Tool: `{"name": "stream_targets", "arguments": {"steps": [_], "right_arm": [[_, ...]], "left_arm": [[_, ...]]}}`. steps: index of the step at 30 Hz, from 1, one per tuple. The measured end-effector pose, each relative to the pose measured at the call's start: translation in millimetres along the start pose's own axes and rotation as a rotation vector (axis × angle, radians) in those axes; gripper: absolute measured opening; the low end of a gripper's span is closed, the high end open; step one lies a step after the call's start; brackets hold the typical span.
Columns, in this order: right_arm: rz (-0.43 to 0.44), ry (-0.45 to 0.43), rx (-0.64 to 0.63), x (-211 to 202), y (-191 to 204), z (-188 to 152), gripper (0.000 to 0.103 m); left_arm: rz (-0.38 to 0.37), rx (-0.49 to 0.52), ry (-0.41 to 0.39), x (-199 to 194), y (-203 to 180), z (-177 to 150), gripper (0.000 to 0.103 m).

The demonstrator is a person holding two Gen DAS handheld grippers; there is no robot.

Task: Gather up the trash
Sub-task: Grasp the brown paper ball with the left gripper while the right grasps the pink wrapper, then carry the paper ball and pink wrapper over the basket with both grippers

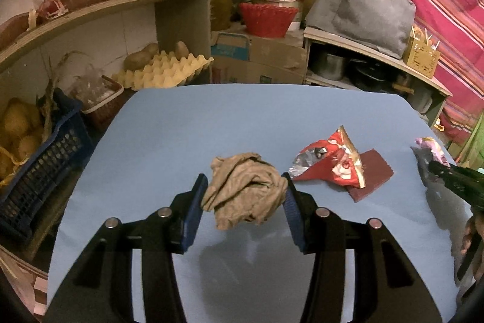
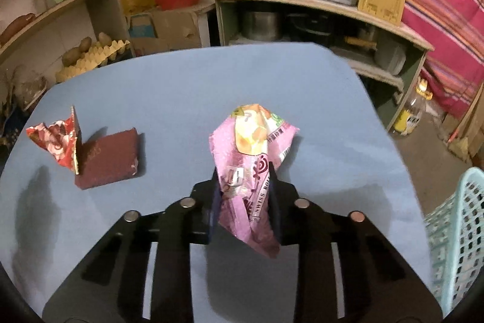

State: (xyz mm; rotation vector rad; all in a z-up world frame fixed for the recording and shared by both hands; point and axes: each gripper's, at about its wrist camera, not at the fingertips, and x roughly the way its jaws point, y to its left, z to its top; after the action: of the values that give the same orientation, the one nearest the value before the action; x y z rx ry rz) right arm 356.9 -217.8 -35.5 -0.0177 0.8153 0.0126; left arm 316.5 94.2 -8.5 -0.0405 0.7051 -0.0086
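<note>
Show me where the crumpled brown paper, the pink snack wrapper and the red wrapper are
crumpled brown paper (image 1: 246,189), left wrist view, middle of the wad between the fingers.
pink snack wrapper (image 2: 248,168), right wrist view, its pink middle above the fingers.
red wrapper (image 1: 331,161), left wrist view, centre of its red face.

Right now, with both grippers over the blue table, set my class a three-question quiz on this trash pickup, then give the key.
1. True or false: the left gripper holds the red wrapper.
2. What is clamped in the right gripper? A) pink wrapper B) brown card C) egg tray
3. Fill in: the red wrapper lies partly on the brown ____.

Key
1. False: its jaws grip the crumpled brown paper.
2. A
3. card
</note>
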Motion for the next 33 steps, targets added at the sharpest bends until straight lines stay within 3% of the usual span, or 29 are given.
{"name": "stream_targets", "arguments": {"steps": [7, 16, 22, 33], "right_arm": [[-0.035, -0.052, -0.038, -38, -21, -5, 0.023], [-0.069, -0.116, 0.041, -98, -94, -28, 0.023], [-0.125, -0.151, 0.078, -138, -144, -48, 0.023], [-0.195, -0.111, 0.224, -170, -261, -98, 0.023]], "left_arm": [[-0.018, 0.035, -0.033, -13, -28, 1, 0.049], [-0.084, 0.072, -0.092, -34, -83, 2, 0.049], [-0.146, 0.127, -0.126, -50, -143, -2, 0.049], [-0.296, 0.276, -0.105, -57, -280, -25, 0.049]]}}
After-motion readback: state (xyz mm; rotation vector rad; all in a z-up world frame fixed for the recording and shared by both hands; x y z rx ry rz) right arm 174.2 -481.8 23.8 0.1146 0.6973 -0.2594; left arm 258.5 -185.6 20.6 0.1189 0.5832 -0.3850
